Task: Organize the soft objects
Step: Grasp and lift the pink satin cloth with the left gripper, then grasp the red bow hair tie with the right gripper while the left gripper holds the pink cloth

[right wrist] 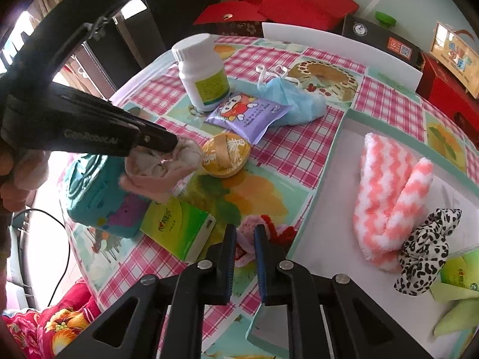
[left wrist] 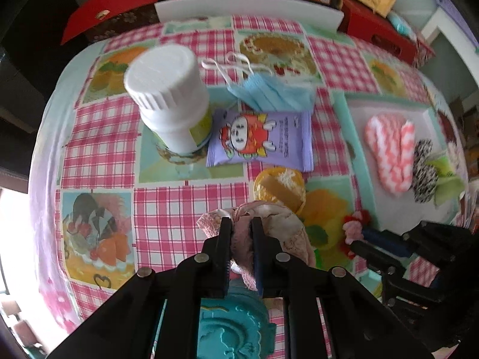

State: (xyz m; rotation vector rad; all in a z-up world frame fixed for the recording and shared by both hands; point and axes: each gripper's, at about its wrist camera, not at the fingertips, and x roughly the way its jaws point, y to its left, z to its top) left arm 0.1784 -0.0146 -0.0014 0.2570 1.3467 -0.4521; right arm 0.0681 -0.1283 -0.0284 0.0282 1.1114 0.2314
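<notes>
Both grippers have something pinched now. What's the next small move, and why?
Probably carry the pink cloth in the left gripper across to the white tray: the striped towel and leopard scrunchie already lie there. The right gripper grips a pink-and-red fluffy item beside the tray.

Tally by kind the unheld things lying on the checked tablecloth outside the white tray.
Bottles: 1 (white bottle)
Masks: 1 (blue face mask)
Packets: 2 (purple packet, round yellow packet)
Boxes: 2 (green box, teal box)
Total: 6

Home: checked tablecloth (left wrist: 167,209), red gift boxes (right wrist: 299,3) behind.
</notes>
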